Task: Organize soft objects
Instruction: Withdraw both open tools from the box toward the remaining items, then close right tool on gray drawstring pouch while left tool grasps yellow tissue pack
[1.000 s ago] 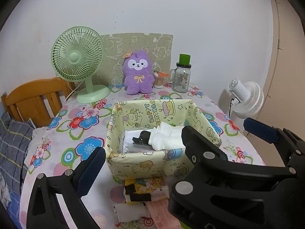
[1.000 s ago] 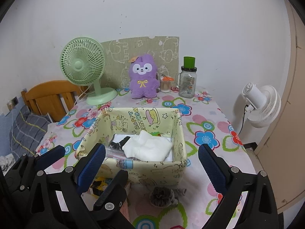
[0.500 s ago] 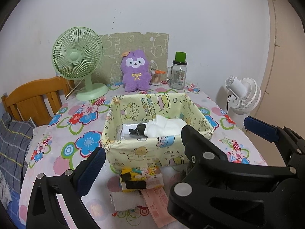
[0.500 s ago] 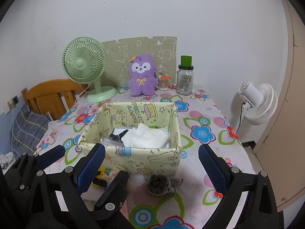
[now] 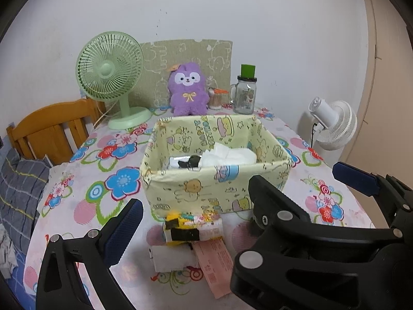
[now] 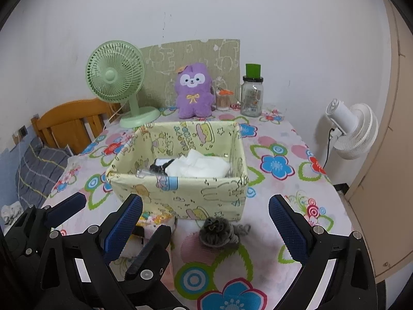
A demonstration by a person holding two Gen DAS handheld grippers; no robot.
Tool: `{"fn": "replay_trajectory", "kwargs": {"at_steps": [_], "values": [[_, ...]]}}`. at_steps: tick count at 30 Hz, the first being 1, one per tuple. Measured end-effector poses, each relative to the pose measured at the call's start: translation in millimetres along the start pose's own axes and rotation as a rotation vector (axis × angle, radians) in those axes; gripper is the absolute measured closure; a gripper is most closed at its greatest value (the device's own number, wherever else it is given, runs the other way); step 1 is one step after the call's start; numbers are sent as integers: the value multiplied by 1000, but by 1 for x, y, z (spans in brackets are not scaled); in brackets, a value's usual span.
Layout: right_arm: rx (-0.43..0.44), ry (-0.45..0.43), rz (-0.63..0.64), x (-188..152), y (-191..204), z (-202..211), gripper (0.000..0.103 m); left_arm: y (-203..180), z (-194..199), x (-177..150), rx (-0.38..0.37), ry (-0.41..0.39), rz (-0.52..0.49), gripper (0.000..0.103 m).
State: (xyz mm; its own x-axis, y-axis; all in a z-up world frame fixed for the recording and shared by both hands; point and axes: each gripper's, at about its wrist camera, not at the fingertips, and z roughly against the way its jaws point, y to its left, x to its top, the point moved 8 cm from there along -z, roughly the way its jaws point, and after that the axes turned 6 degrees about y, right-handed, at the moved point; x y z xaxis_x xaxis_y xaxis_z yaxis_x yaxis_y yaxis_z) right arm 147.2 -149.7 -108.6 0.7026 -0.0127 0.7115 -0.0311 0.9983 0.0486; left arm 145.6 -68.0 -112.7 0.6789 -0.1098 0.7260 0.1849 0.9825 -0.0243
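Note:
A yellow cartoon-print fabric basket (image 5: 206,191) (image 6: 180,193) stands mid-table. It holds a white folded cloth (image 5: 229,155) (image 6: 198,166) and a black item in a clear packet (image 5: 185,162). Just in front of it lie a yellow-and-black soft packet (image 5: 191,228), a white folded piece (image 5: 170,258), a pink slip (image 5: 216,266) and a grey woolly bundle (image 6: 216,232). A purple plush (image 5: 188,87) (image 6: 193,90) sits at the back. My left gripper (image 5: 206,214) is open above the packet. My right gripper (image 6: 205,214) is open around the grey bundle. Neither holds anything, and their fingers overlap.
At the back stand a green desk fan (image 5: 111,77), a glass jar with a green lid (image 5: 245,90) and a cotton-swab tub (image 5: 216,98). A white fan (image 6: 353,129) stands off the table's right edge. A wooden chair (image 5: 49,129) and plaid cloth (image 5: 18,186) are at left.
Both grippers have drawn back from the basket toward the table's front edge. The items in front of the basket now show more fully. Both stay open.

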Motion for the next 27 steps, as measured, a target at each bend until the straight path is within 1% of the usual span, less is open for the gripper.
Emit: {"fn": "replay_trajectory", "kwargs": {"at_steps": [7,13,23,27], "values": [[-7,36,-16,-15,-2,-11,3,-2,-11,-15,-19,47,1,0],[-20,52,-8,-26,-1,-17,3,0,-18,-26,-29,52,2,0],[4,97,0,-42,7,-35,3,8,-33,-41,-26,89,15,1],[0,124,4,-48,7,-45,3,11,-40,-48,-24,105,18,5]]}}
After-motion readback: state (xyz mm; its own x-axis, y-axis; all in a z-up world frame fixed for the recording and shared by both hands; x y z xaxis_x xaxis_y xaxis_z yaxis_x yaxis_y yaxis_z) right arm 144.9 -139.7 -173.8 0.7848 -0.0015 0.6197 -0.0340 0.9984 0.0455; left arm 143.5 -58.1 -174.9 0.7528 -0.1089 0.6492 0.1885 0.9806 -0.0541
